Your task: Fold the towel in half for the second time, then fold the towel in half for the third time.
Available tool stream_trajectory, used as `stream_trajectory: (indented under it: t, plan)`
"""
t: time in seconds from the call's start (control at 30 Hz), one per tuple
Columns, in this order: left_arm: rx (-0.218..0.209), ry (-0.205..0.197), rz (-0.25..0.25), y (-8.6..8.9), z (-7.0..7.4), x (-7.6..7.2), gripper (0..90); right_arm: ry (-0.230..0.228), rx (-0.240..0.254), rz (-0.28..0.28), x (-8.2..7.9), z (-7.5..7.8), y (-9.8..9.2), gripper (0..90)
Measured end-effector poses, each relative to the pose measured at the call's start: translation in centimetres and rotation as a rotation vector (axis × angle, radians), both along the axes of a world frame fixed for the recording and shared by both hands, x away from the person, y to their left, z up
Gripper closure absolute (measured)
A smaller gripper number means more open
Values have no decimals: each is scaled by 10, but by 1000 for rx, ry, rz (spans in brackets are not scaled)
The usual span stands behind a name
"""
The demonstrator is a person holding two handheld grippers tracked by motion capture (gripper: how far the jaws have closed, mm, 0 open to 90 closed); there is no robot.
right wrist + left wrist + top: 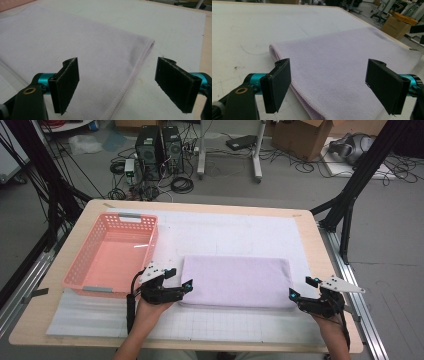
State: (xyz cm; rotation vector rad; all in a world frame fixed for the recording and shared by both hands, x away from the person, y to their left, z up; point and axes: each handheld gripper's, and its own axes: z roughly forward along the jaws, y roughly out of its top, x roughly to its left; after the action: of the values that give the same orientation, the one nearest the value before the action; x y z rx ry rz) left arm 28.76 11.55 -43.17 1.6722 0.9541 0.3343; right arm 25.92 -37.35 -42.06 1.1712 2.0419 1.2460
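You are holding left gripper (181, 279) at folded lilac towel's (235, 281) left end, jaws standing apart, nothing clamped. Right gripper (302, 287) sitting at towel's right end, jaws likewise apart. Towel lying flat on table (310, 240), beside pink basket (82, 257).

We saw a soft, matt lilac cloth towel (235, 281) with stitched hems, a glossy pink plastic basket (112, 254), a pale wooden bench (316, 245) under white matt sheeting (225, 232), and matt black gripper pads (277, 83).
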Motion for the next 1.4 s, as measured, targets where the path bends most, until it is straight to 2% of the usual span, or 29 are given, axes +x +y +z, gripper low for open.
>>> stream_trajectory:
  t: [0.37, 0.63, 0.77, 0.9, 1.03, 1.17, 1.23, 1.4]
  plan:
    - [6, 7, -2, 2, -2, 0, 211, 34, 8, 6, 4, -1, 4, 179]
    - [18, 20, -5, 1, -5, 0, 217, 39, 10, 10, 5, -2, 3, 179]
    - [32, 53, 4, 0, -6, 0, 222, 39, 10, 19, 5, -2, 3, 184]
    - [78, 111, 8, -3, -10, -3, 229, 43, 11, 29, 6, 0, 5, 184]
    - [95, 125, 29, -2, -12, -3, 232, 53, 5, 42, 7, -1, 8, 182]
    - [143, 149, 32, -1, -13, -8, 252, 50, 8, 47, 8, 0, 11, 181]
    - [161, 171, 36, 0, -15, -10, 276, 52, 8, 57, 9, 1, 13, 180]
    - [160, 211, 16, 2, -18, -10, 384, 70, 2, 83, 14, 0, 22, 180]
